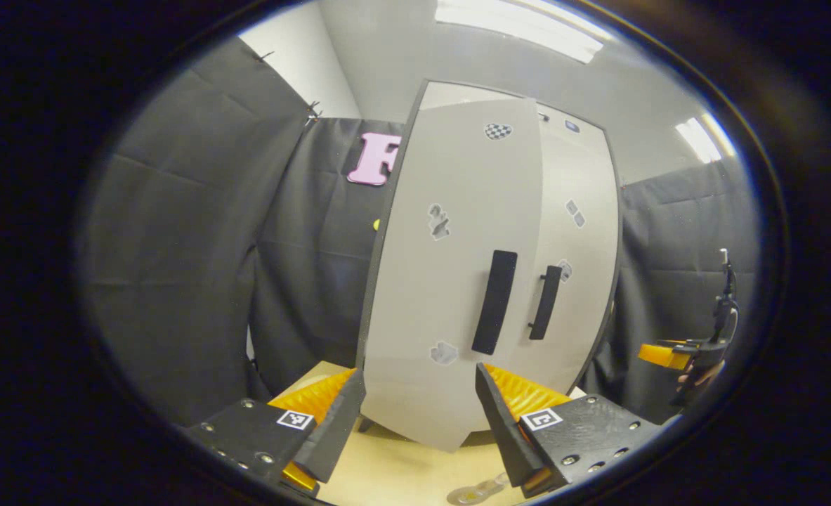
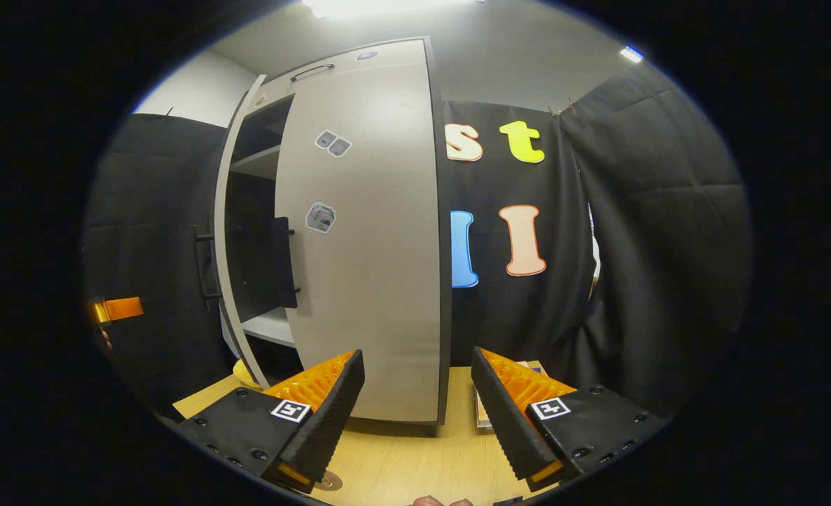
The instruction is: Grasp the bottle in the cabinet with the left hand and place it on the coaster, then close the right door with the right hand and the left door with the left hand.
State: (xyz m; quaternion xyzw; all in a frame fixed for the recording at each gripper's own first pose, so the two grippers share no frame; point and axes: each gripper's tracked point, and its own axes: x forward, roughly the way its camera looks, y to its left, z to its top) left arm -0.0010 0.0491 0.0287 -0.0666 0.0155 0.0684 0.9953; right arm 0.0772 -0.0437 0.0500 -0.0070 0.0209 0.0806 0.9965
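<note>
The grey cabinet (image 1: 577,211) stands on a light wooden table (image 1: 387,471). Its left door (image 1: 443,281) hangs ajar, its free edge overlapping the right door (image 1: 584,253); both carry black handles (image 1: 494,302). My left gripper (image 1: 419,414) is open and empty, just in front of the left door's lower edge. In the right gripper view the right door (image 2: 366,246) lies flush with the cabinet, and dark shelves (image 2: 260,161) show through the gap beside the left door (image 2: 222,232). My right gripper (image 2: 415,407) is open and empty, below the right door. A round coaster-like disc (image 1: 468,495) lies at the table's near edge; no bottle is clearly readable.
Black cloth walls close in both sides. The other gripper and a hand (image 1: 699,355) hover right of the cabinet. A small yellow object (image 2: 245,371) lies by the cabinet's base. A flat thing (image 2: 482,411) rests on the table to the cabinet's right.
</note>
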